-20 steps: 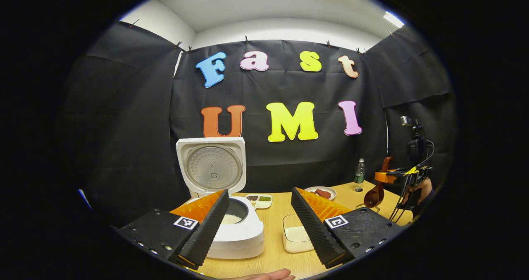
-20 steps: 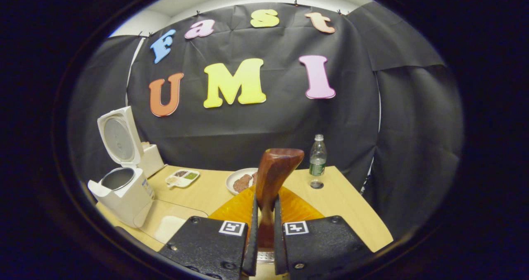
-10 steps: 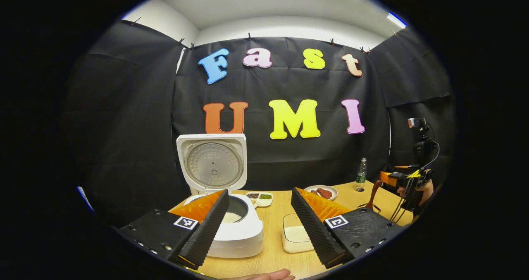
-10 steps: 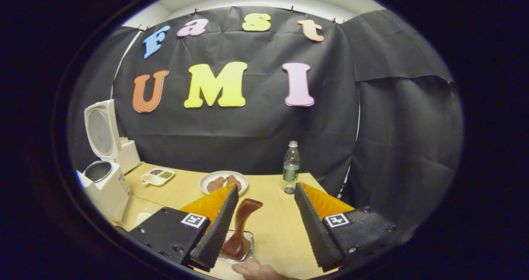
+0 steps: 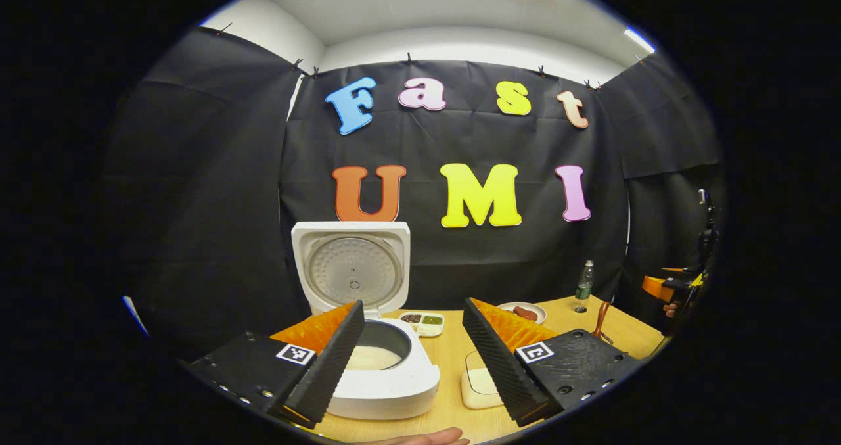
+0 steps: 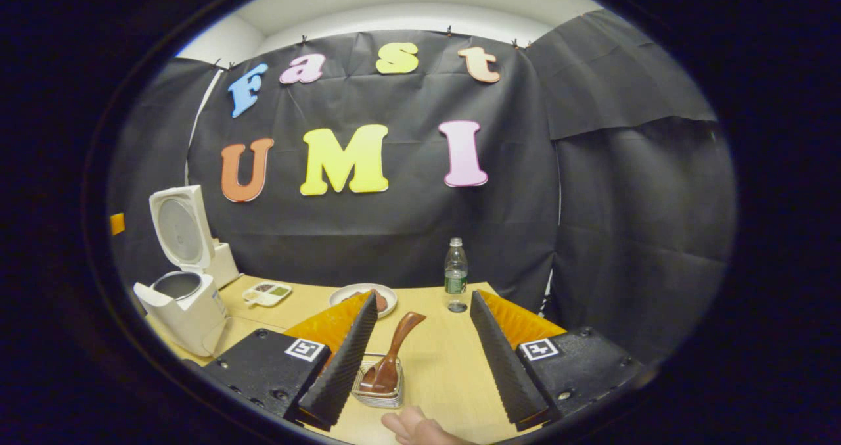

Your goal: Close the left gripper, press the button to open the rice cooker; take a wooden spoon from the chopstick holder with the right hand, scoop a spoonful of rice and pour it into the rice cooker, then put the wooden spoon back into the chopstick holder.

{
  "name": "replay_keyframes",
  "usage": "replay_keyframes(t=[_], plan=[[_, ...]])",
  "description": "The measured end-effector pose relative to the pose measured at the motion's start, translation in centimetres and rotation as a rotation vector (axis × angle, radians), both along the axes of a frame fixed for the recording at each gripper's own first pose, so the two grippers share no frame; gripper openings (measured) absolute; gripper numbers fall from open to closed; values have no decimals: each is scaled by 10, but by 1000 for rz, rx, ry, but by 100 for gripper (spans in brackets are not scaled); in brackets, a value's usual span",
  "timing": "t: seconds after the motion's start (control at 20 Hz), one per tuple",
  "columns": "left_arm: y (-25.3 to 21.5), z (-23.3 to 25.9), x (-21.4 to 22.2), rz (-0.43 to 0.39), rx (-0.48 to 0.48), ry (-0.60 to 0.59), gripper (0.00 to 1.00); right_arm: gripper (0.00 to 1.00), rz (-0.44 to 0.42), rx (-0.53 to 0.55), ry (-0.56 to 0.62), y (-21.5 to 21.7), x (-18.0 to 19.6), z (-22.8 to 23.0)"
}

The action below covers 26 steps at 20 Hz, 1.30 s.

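Observation:
The white rice cooker [image 5: 384,379] [image 6: 187,307] stands with its lid [image 5: 352,266] up and rice in its pot. My left gripper [image 5: 414,359] hangs open in front of it, nothing between its fingers. A clear rice box [image 5: 478,386] lies right of the cooker. The wooden spoon [image 6: 392,356] [image 5: 599,319] leans bowl down in the metal chopstick holder [image 6: 380,396]. Just behind the holder my right gripper [image 6: 420,366] is open and holds nothing; the left gripper view catches it at the far right [image 5: 670,287].
On the wooden table [image 6: 440,353] stand a plate of meat [image 6: 363,296], a small divided dish [image 6: 266,292] and a water bottle [image 6: 454,271]. A person's fingers [image 6: 414,426] show at the bottom edge of each view.
My right gripper opened and let go of the wooden spoon, which now stands in the holder, then drew back from it. My left gripper shifted slightly, staying open.

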<state>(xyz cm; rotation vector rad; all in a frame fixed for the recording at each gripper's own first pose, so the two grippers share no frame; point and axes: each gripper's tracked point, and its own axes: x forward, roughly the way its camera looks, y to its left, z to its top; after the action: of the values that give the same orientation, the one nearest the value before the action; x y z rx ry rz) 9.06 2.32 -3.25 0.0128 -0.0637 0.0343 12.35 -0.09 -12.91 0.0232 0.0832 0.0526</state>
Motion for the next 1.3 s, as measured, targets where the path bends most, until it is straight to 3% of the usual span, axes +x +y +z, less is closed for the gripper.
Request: replay_keyframes(t=[0.3, 0.45, 0.6, 0.85, 1.05, 1.3], plan=[[34, 34, 26, 22, -47, -22, 95, 97, 40, 48, -66, 4, -45, 35], [36, 52, 44, -1, -63, -26, 94, 99, 132, 68, -91, 28, -62, 53], [36, 67, 70, -32, -38, 7, 94, 99, 117, 41, -150, 25, -66, 70], [62, 102, 113, 17, 6, -9, 94, 100, 205, 68, -121, 49, -78, 69], [85, 109, 159, 30, -20, -7, 94, 100, 221, 76, -108, 50, -79, 66], [108, 90, 221, 48, -52, 43, 94, 100, 179, 89, -114, 34, -78, 64]])
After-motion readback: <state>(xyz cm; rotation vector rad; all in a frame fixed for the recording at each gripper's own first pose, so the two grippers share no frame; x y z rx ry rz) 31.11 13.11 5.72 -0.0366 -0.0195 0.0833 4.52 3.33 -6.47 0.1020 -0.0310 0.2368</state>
